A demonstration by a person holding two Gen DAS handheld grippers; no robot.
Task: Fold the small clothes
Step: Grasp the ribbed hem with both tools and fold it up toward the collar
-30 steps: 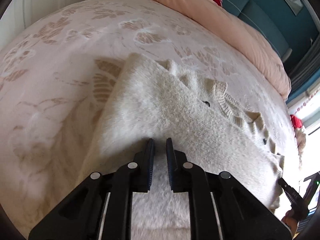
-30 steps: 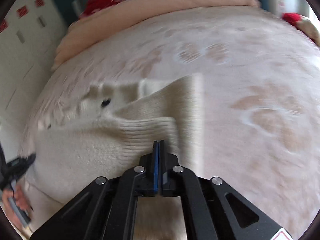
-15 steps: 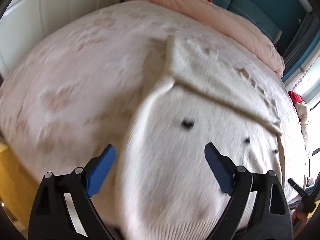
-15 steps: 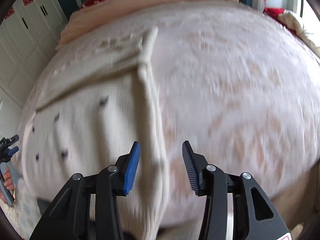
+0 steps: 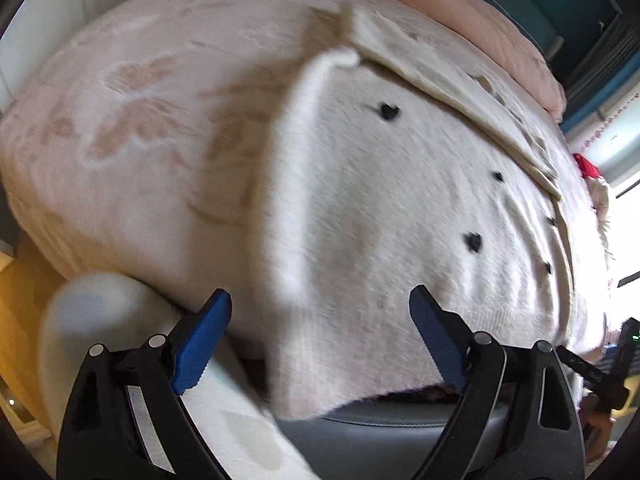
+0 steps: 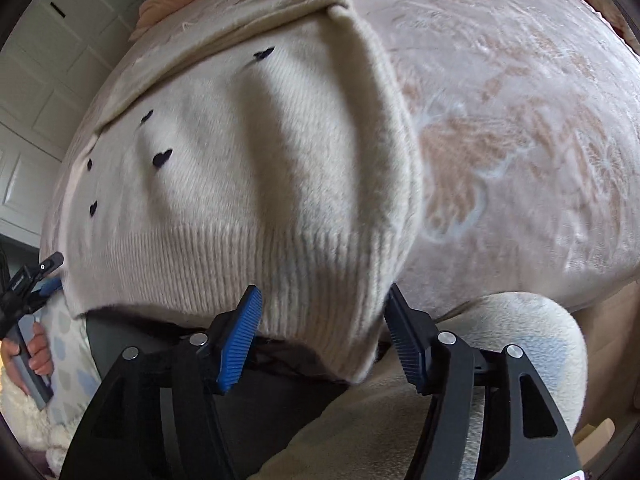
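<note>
A cream knit sweater (image 5: 400, 208) with small black hearts lies flat on the bed, its far part folded over as a paler band (image 5: 440, 64). Its ribbed hem (image 6: 312, 272) hangs over the near edge of the bed. My left gripper (image 5: 320, 294) stands wide open just above the hem at the sweater's left side, its pads touching nothing. My right gripper (image 6: 324, 291) is at the sweater's (image 6: 248, 168) right corner with its jaws opening. The hem corner shows in the gap, and the pads do not press on it.
A pink floral blanket (image 5: 140, 120) covers the bed (image 6: 520, 120), with a peach duvet (image 5: 480, 12) at its far end. The person's knees in fluffy cream trousers (image 5: 100, 320) (image 6: 520, 340) sit against the near edge. White cupboard doors (image 6: 52, 60) stand at the left.
Both grippers were shut on the fabric a second ago; they have let go, opened and drawn back to the near edge. The sweater now lies flat.
</note>
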